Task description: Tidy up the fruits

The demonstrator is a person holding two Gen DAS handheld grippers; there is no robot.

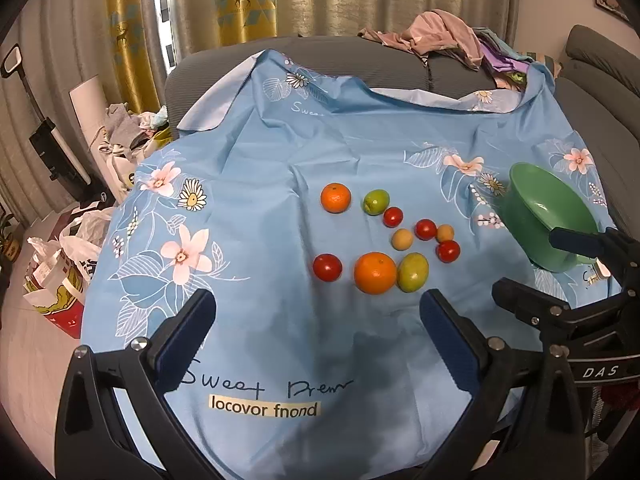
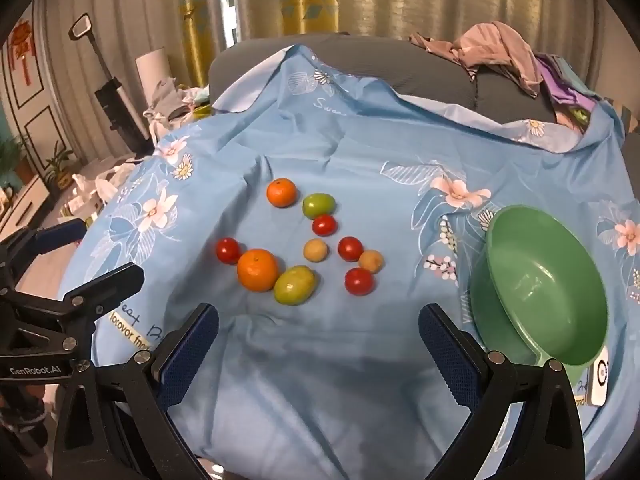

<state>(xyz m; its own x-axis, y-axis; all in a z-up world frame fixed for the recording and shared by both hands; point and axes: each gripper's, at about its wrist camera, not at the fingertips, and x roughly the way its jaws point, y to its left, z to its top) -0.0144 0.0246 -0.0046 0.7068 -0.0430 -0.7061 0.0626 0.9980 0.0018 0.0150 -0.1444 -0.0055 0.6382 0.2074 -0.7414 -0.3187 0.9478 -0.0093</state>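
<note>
Several fruits lie loose on a blue flowered cloth (image 1: 248,184): a large orange (image 1: 375,273) (image 2: 257,270), a smaller orange (image 1: 335,198) (image 2: 282,192), two green fruits (image 1: 413,272) (image 2: 295,285), several red tomatoes (image 1: 327,267) (image 2: 359,281) and two small tan fruits (image 1: 402,239) (image 2: 315,250). An empty green bowl (image 1: 548,220) (image 2: 544,284) stands at the right. My left gripper (image 1: 318,316) is open and empty, near the large orange. My right gripper (image 2: 319,332) is open and empty, in front of the fruits and left of the bowl.
The cloth (image 2: 360,152) covers a grey sofa (image 1: 360,56). Crumpled clothes (image 1: 436,36) lie at the back right. Bags and clutter (image 1: 72,264) sit on the floor at the left. A small white device (image 2: 599,376) lies beside the bowl.
</note>
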